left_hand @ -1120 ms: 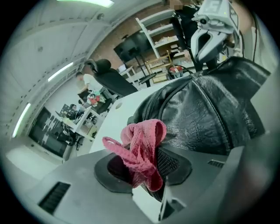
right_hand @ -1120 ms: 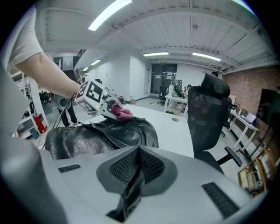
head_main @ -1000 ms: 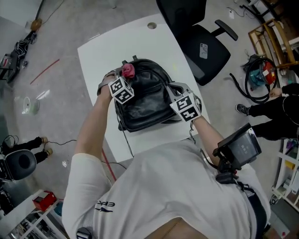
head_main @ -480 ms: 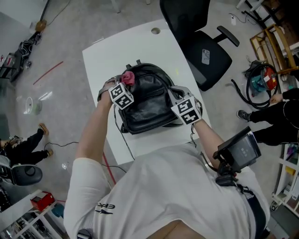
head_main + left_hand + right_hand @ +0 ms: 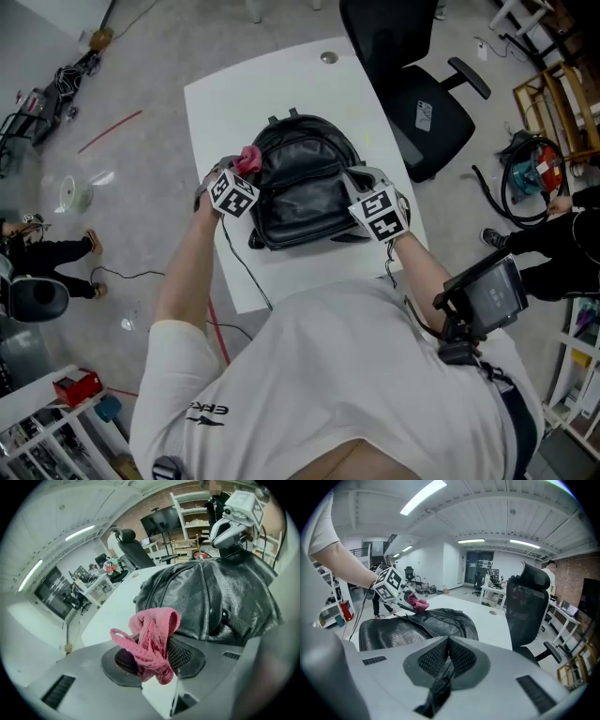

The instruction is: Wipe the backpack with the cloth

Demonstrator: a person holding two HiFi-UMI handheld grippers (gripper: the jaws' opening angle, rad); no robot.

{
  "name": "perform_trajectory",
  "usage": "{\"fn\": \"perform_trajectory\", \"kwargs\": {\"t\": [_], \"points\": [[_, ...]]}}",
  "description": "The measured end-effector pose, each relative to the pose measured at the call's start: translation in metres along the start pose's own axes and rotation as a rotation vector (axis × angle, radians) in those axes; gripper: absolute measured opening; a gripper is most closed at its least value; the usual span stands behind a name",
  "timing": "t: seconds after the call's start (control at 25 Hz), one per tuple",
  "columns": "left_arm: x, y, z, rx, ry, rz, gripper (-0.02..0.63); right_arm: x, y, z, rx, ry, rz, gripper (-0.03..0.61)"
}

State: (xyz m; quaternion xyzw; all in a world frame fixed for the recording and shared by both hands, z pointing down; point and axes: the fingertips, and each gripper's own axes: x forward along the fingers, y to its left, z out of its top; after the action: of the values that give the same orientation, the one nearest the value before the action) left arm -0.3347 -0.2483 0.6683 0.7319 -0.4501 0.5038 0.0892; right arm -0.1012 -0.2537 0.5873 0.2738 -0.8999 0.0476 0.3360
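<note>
A black leather backpack (image 5: 302,192) lies on the white table (image 5: 272,103). My left gripper (image 5: 239,169) is shut on a pink cloth (image 5: 248,157), held at the bag's left upper side; in the left gripper view the cloth (image 5: 152,644) bunches between the pads with the backpack (image 5: 220,597) just beyond. My right gripper (image 5: 361,183) is at the bag's right side, shut on a black strap (image 5: 438,688) of the backpack (image 5: 417,625). The left gripper (image 5: 405,597) with the cloth (image 5: 418,603) shows across the bag in the right gripper view.
A black office chair (image 5: 412,75) stands close behind the table's right far corner. A cable (image 5: 246,272) hangs off the table's near left edge. Hoses and tools (image 5: 525,169) lie on the floor at right; a person's legs (image 5: 47,253) are on the left.
The left gripper with the cloth has slid a little toward the bag's left edge. The right gripper keeps its hold at the right side. The head camera shifted.
</note>
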Motion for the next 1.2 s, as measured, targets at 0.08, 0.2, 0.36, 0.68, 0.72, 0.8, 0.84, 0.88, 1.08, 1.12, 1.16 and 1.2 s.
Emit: {"fn": "perform_trajectory", "kwargs": {"t": [0.08,0.2,0.36,0.68,0.72,0.8,0.84,0.88,1.08,1.12,1.16,1.2], "points": [[-0.006,-0.01,-0.018,-0.052,0.016,-0.024,0.137,-0.002,0.005,0.002,-0.003,-0.005,0.004,0.003],[-0.012,-0.03,-0.043,-0.097,0.033,-0.055,0.137,-0.005,0.01,0.003,-0.009,-0.011,0.008,0.003],[-0.024,-0.051,-0.063,-0.192,0.016,-0.078,0.137,-0.009,0.017,0.002,-0.017,-0.012,0.01,0.003],[-0.052,-0.079,-0.076,-0.317,-0.062,-0.113,0.137,-0.017,0.03,0.0,-0.016,-0.015,-0.001,0.003],[-0.054,-0.084,-0.077,-0.327,-0.073,-0.117,0.137,-0.018,0.031,0.001,-0.014,-0.019,-0.005,0.003],[-0.06,-0.095,-0.078,-0.344,-0.091,-0.134,0.137,-0.02,0.034,0.002,-0.013,-0.022,-0.015,0.003],[-0.063,-0.101,-0.078,-0.347,-0.1,-0.145,0.137,-0.021,0.035,0.001,-0.012,-0.021,-0.019,0.003],[-0.066,-0.108,-0.079,-0.345,-0.108,-0.157,0.137,-0.022,0.037,0.001,-0.01,-0.02,-0.023,0.003],[-0.085,-0.134,-0.083,-0.334,-0.153,-0.203,0.137,-0.03,0.05,0.003,-0.004,-0.028,-0.042,0.003],[-0.088,-0.137,-0.084,-0.336,-0.163,-0.211,0.137,-0.032,0.053,0.004,-0.001,-0.027,-0.045,0.003],[-0.092,-0.14,-0.084,-0.337,-0.174,-0.218,0.137,-0.034,0.057,0.003,0.001,-0.025,-0.047,0.003],[-0.094,-0.143,-0.083,-0.336,-0.185,-0.224,0.137,-0.035,0.06,0.004,0.003,-0.026,-0.051,0.003]]}}
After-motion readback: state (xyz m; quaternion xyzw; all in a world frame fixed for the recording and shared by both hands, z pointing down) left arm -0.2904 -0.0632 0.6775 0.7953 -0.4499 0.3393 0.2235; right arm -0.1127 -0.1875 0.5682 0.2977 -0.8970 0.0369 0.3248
